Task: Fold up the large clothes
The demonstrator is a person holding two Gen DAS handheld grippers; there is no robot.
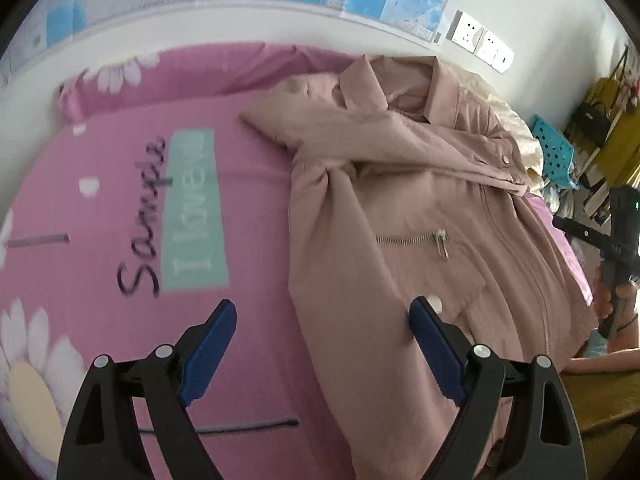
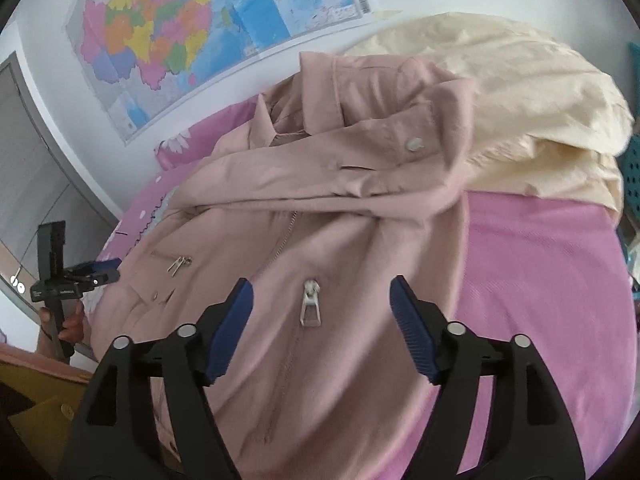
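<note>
A dusty-pink jacket lies front up on a pink printed bedsheet, collar toward the wall. One sleeve is folded across its chest, and the cuff snap shows. My left gripper is open above the jacket's left edge, one finger over the sheet and the other over the cloth, with nothing held. My right gripper hangs open over the jacket front. The main zipper pull lies below the gap between its fingers, and the pads touch nothing.
A cream-coloured cloth is heaped on the bed beyond the jacket's right shoulder. Maps and wall sockets are on the wall behind. A teal basket and yellow bags stand beside the bed. A wooden edge runs near the person.
</note>
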